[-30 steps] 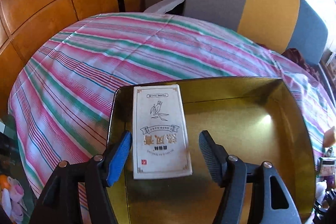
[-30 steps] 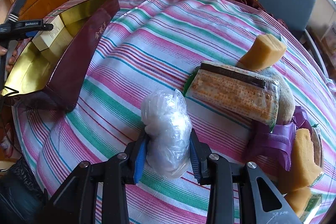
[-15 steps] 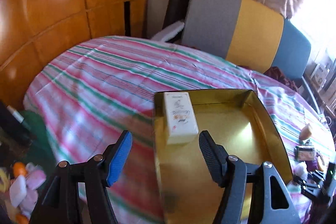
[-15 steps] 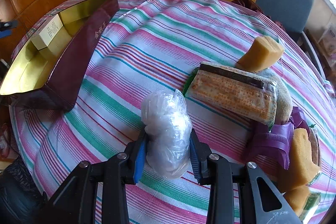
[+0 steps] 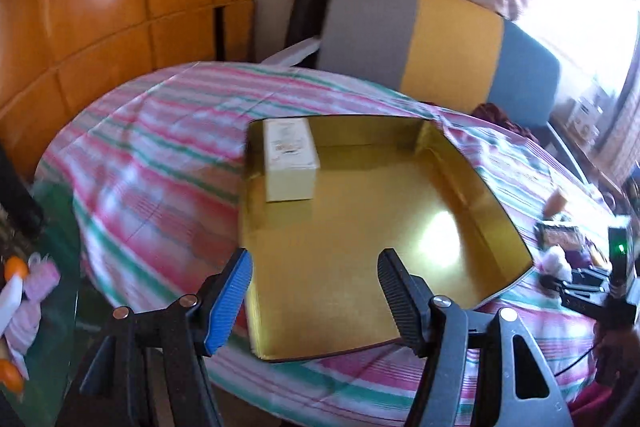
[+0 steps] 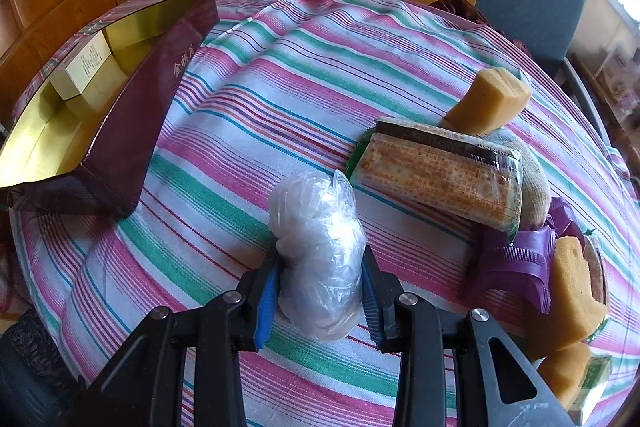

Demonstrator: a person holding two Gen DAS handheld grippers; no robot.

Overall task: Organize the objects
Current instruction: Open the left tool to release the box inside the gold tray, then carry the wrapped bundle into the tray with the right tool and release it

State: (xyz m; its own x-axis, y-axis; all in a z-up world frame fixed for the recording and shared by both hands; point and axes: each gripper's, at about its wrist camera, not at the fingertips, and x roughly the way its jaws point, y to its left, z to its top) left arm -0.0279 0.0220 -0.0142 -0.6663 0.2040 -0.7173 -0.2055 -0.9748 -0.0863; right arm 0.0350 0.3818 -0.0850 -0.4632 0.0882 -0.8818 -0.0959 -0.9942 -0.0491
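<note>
A gold-lined box (image 5: 472, 179) with maroon outer walls (image 6: 132, 131) sits on the striped tablecloth. A white carton (image 5: 290, 163) lies in its far left corner, also visible in the right wrist view (image 6: 84, 67). My left gripper (image 5: 315, 259) hovers over the box's near edge, well back from the carton. Its jaws are wide and closing slightly, with nothing between them. My right gripper (image 6: 320, 267) is shut on a clear crumpled plastic bag bundle (image 6: 316, 243) that rests on the cloth to the right of the box.
A cracker packet (image 6: 440, 171), a yellow sponge (image 6: 488, 103), a purple wrapper (image 6: 516, 263) and more sponges (image 6: 572, 295) crowd the table's right side. A grey, yellow and blue chair (image 5: 420, 39) stands behind the table. Wooden panels (image 5: 100, 7) line the left.
My left gripper has drawn back from the white carton, which stays in the box's far left corner. The right gripper and the bag have not moved.
</note>
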